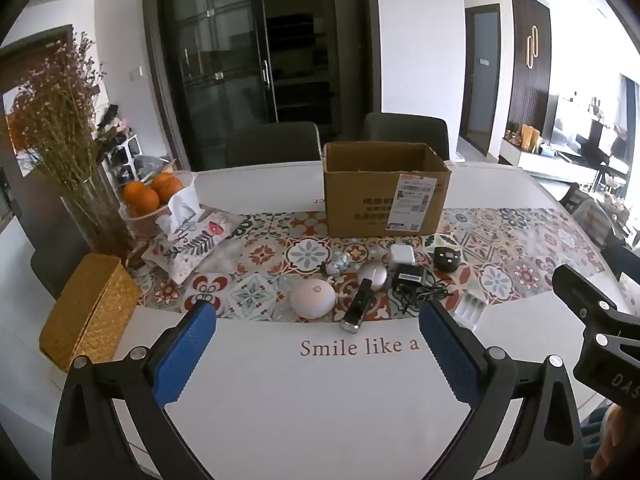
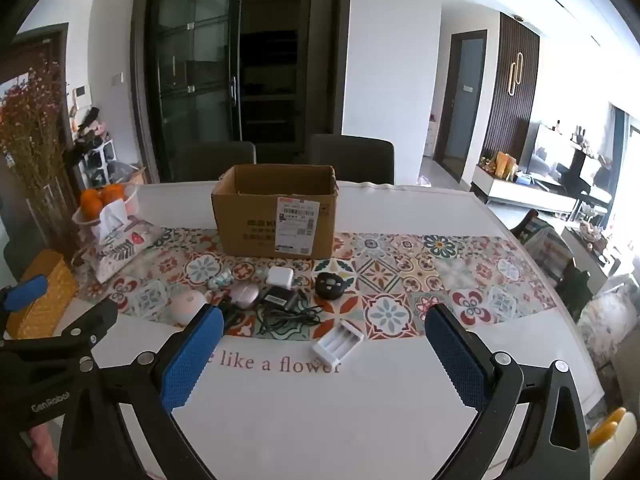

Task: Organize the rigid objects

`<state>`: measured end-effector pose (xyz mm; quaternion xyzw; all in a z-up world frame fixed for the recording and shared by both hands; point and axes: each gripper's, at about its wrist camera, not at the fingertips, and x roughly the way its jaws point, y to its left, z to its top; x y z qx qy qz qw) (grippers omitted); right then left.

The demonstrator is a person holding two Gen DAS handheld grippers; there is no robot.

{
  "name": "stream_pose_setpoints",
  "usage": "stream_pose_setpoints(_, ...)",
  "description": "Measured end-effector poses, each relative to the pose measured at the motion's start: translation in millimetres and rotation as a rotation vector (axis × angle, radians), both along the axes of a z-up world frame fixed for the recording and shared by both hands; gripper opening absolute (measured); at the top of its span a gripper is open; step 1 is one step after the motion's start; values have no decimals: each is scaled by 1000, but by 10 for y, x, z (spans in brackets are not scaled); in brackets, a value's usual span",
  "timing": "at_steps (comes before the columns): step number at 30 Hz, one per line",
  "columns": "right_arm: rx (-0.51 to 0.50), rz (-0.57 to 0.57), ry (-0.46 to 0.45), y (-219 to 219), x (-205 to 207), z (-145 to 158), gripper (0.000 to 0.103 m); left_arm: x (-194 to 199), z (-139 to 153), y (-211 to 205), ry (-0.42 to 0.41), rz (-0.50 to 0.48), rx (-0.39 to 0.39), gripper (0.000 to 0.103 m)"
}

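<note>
Remote [image 1: 357, 305] unobscured solely from left gripper [image 1: 318, 346].

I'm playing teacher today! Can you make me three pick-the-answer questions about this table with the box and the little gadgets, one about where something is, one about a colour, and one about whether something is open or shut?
1. Where is the white battery holder?
A. inside the cardboard box
B. on the table near the patterned runner's front edge
C. in the fruit bowl

2. What colour are the gripper pads?
A. blue
B. red
C. green

3. How is the cardboard box?
A. taped shut
B. lying on its side
C. upright with its top open

Answers:
1 B, it lies in front of the tangled black adapter, outside the box.
2 A, both views show blue textured pads.
3 C, its inner walls show from above.
</note>
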<state>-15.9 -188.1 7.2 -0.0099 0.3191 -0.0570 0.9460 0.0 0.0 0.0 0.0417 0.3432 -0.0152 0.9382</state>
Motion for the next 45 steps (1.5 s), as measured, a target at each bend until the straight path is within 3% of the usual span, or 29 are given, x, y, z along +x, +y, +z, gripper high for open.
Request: stream_pose_setpoints(45, 15, 16, 0, 38, 17, -16, 102, -33, 85, 34, -26, 8, -16, 103)
